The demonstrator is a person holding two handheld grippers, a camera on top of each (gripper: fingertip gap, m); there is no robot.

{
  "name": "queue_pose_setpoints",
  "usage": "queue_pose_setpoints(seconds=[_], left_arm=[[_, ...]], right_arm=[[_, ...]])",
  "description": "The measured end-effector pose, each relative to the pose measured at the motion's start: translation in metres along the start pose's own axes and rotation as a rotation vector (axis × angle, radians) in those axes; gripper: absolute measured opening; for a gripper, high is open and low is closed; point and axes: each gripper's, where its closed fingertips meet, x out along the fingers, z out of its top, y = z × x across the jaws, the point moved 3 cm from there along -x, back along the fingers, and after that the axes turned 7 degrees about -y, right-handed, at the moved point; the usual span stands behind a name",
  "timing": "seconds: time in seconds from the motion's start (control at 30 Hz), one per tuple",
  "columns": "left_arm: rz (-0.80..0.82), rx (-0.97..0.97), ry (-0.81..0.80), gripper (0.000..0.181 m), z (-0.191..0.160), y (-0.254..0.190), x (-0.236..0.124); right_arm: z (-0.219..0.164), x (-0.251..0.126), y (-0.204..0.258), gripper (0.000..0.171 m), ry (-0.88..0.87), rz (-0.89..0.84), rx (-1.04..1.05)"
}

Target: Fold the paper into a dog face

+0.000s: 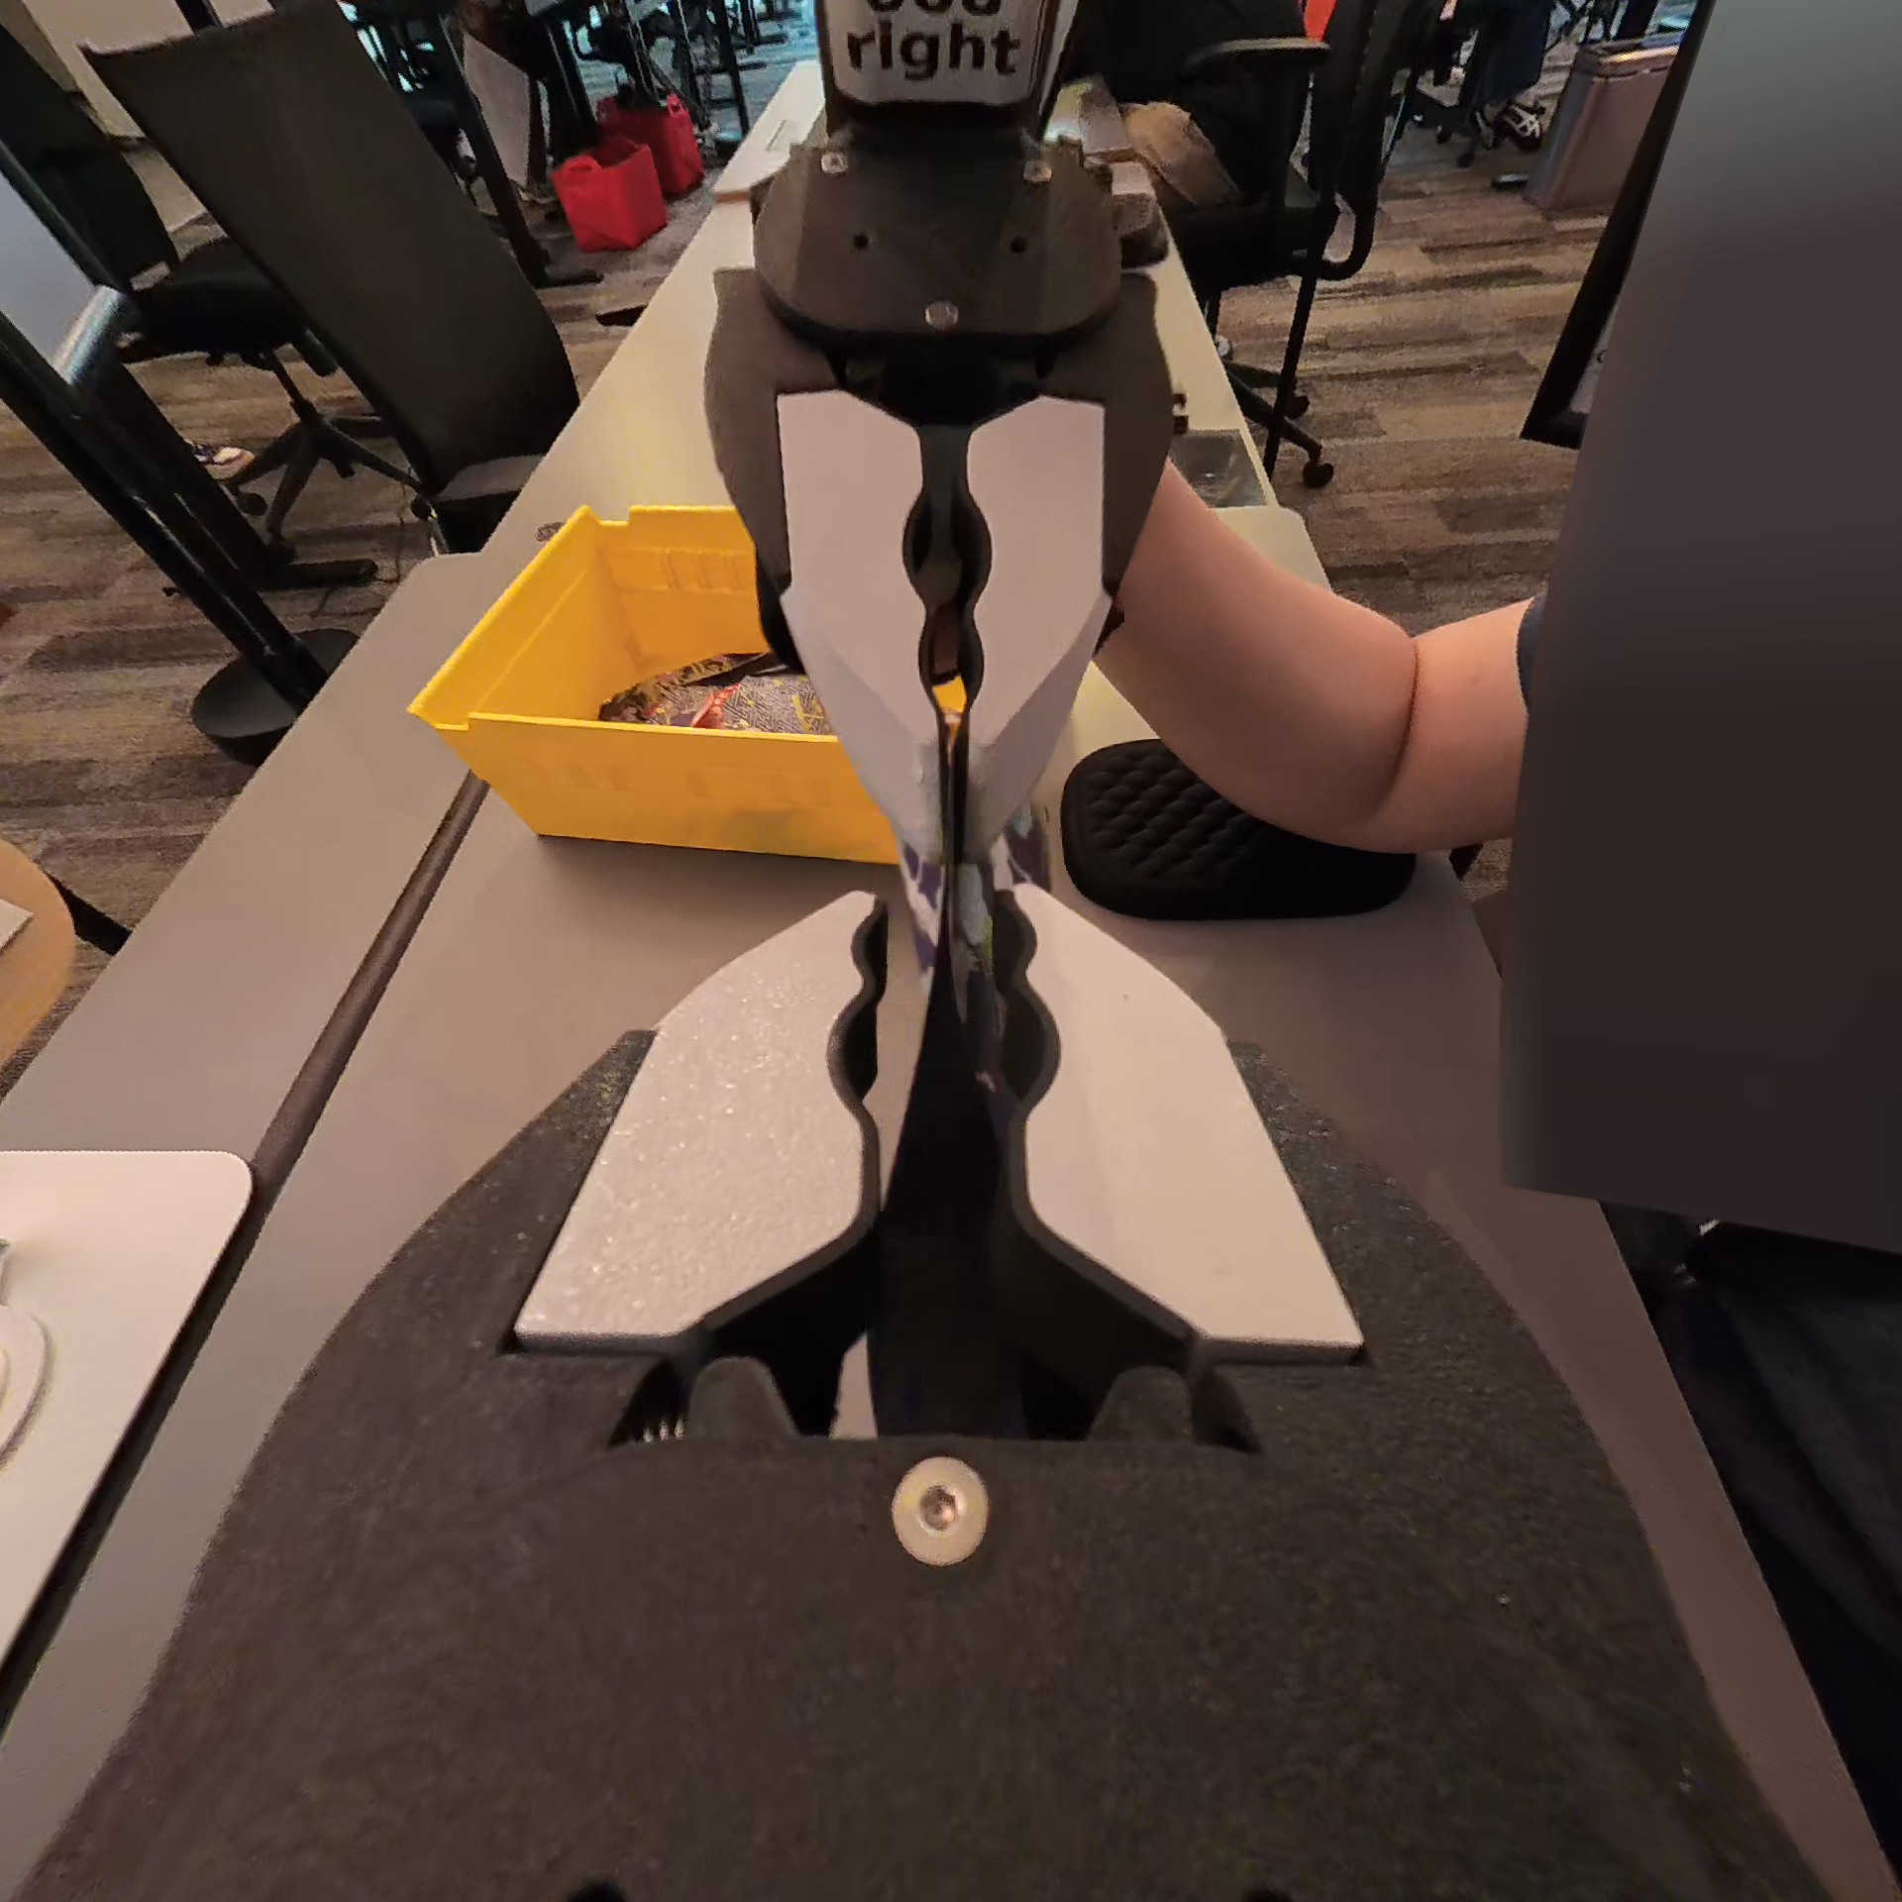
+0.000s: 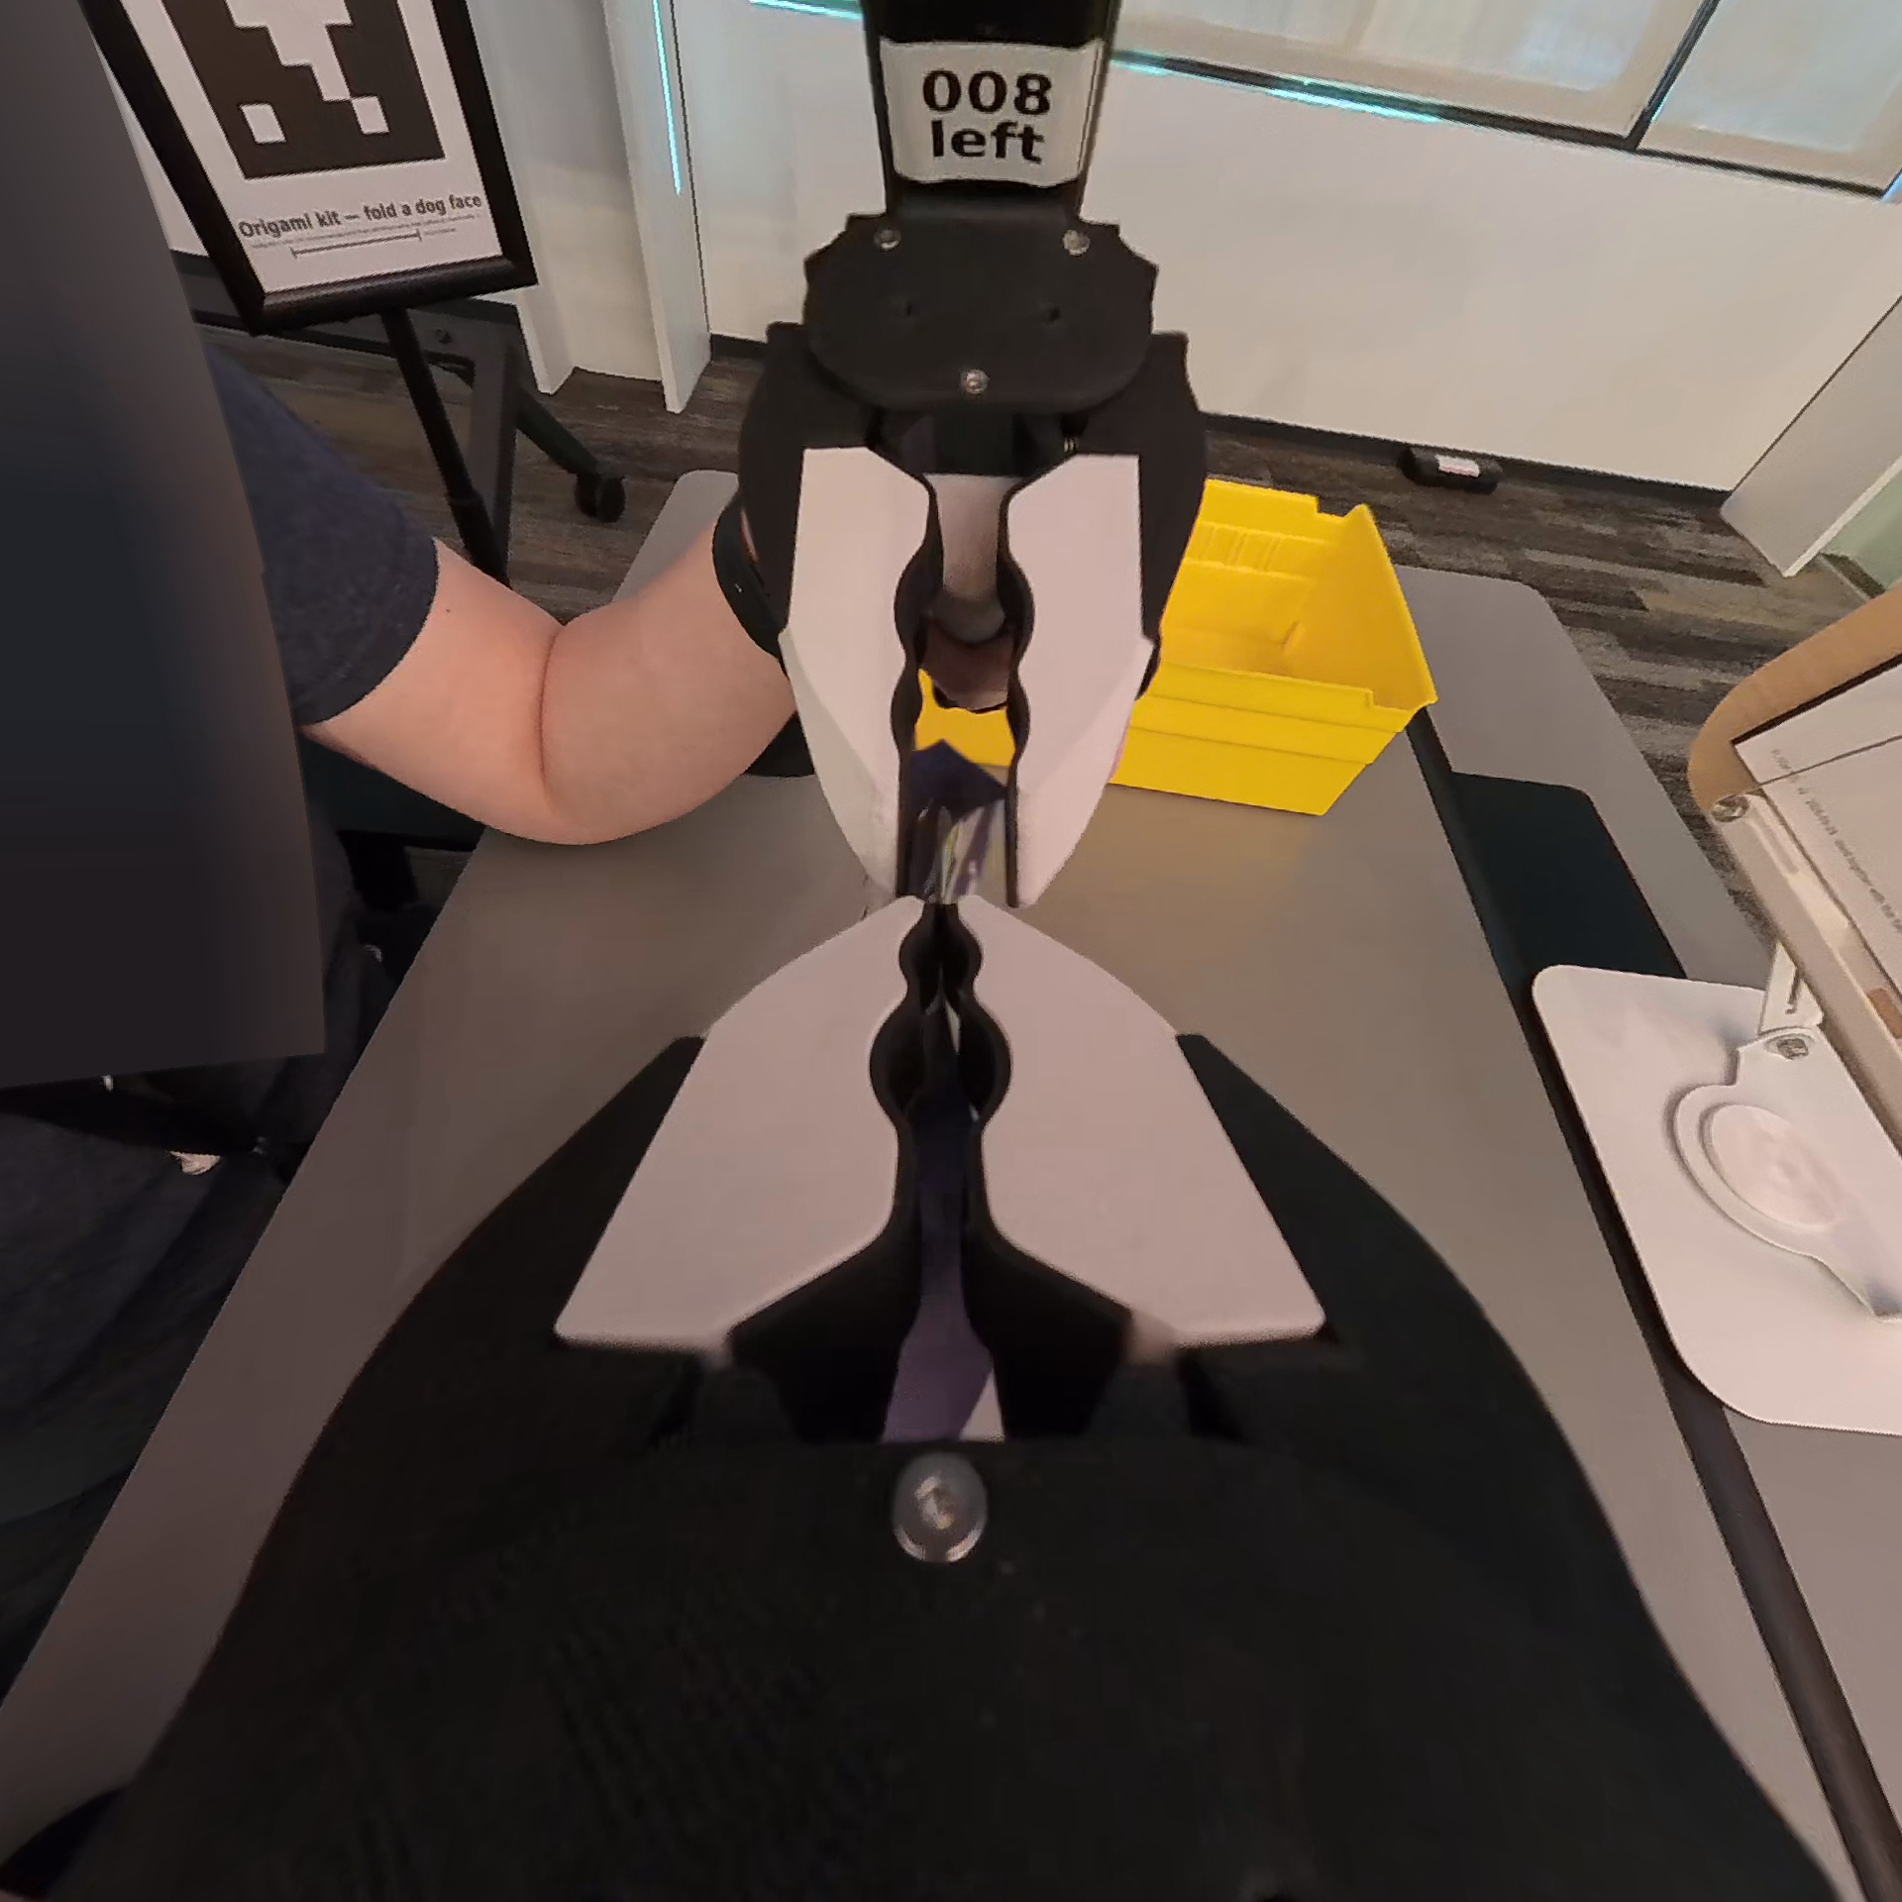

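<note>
Purple-patterned paper (image 1: 952, 926) hangs edge-on at the centre of both frames, held above the grey table (image 1: 618, 978), pinched between my two grippers. My left gripper (image 1: 947, 921) has its jaws narrow around one end; my right gripper (image 2: 939, 916) clamps the other (tips nearly meeting). Beyond, a yellow bin (image 1: 618, 741) sits mid-frame, with a black wrist rest (image 1: 1214, 844) to its right.

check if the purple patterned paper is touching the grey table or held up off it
Cannot tell. In the left wrist view, the purple patterned paper runs edge-on between the left gripper and right gripper, both shut on it, hiding any gap above the grey table.
</note>
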Motion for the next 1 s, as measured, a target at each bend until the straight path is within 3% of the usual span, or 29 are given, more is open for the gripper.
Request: queue_pose_setpoints(seconds=[0.17,0.57,0.67,0.83,0.97,1.0], left_arm=[[0.035,0.045,-0.046,0.015,0.009,0.000,0.004],[0.023,0.097,0.013,0.000,0.003,-0.004,0.005],[0.030,0.093,0.003,0.000,0.005,-0.003,0.003],[0.037,0.087,-0.025,0.000,0.008,-0.002,-0.003],[0.045,0.090,-0.034,0.000,0.010,-0.001,-0.006],[0.044,0.092,-0.036,0.000,0.011,-0.001,-0.007]], right_arm=[[-0.006,0.007,0.001,0.001,0.049,-0.001,-0.005],[-0.011,0.009,0.001,0.001,0.084,-0.005,-0.028],[-0.008,0.009,-0.001,0.012,0.059,-0.013,-0.010],[-0.008,0.004,-0.004,0.013,0.044,-0.028,-0.007],[-0.008,0.005,-0.003,0.011,0.043,-0.020,-0.011],[-0.008,0.005,-0.002,0.001,0.047,-0.015,-0.021]])
